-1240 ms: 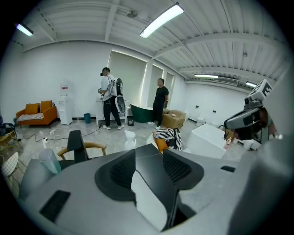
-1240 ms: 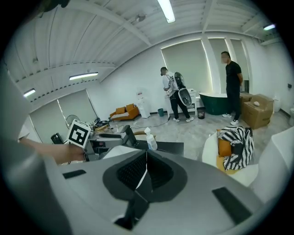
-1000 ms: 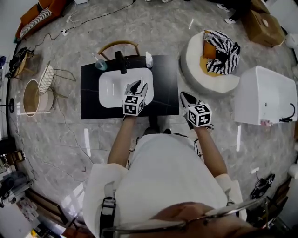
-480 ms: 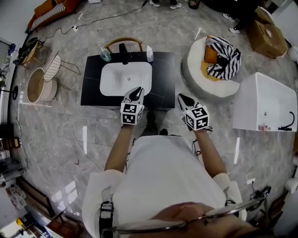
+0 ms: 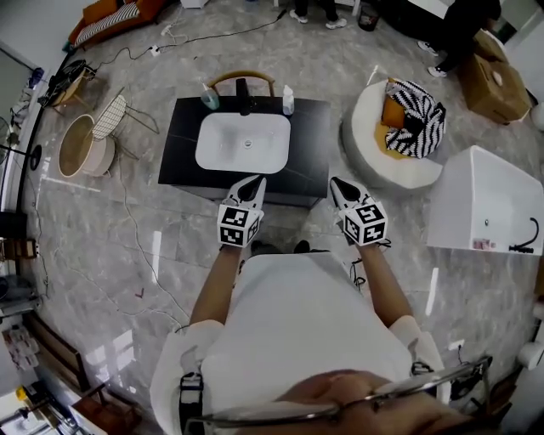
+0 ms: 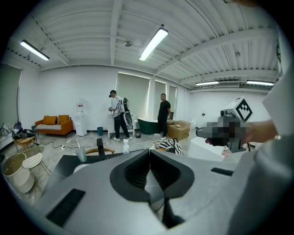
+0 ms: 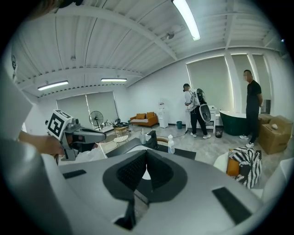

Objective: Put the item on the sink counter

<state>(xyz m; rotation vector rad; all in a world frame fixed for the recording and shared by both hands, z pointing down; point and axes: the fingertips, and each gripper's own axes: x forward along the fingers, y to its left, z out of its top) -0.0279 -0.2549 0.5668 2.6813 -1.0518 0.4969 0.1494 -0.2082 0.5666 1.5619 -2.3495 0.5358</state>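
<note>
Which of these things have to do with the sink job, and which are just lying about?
Job: sink counter, its white basin, spray bottle and cup at the back edge, left claw and right claw, both shut and empty.
Lying about: white pouf with striped cushion, large white box, cardboard box, round basket, orange sofa.

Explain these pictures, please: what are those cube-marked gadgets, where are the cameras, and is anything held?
No robot here: a person holds a two-jaw gripper in each hand, the left gripper and the right gripper. The top-down picture comes from a camera on the person's head. The other two come from cameras riding on each gripper, looking along its jaws. Both grippers are shut and hold nothing. Ahead stands a black sink counter with a white basin; at its back stand a cup, a faucet and a small bottle.
</note>
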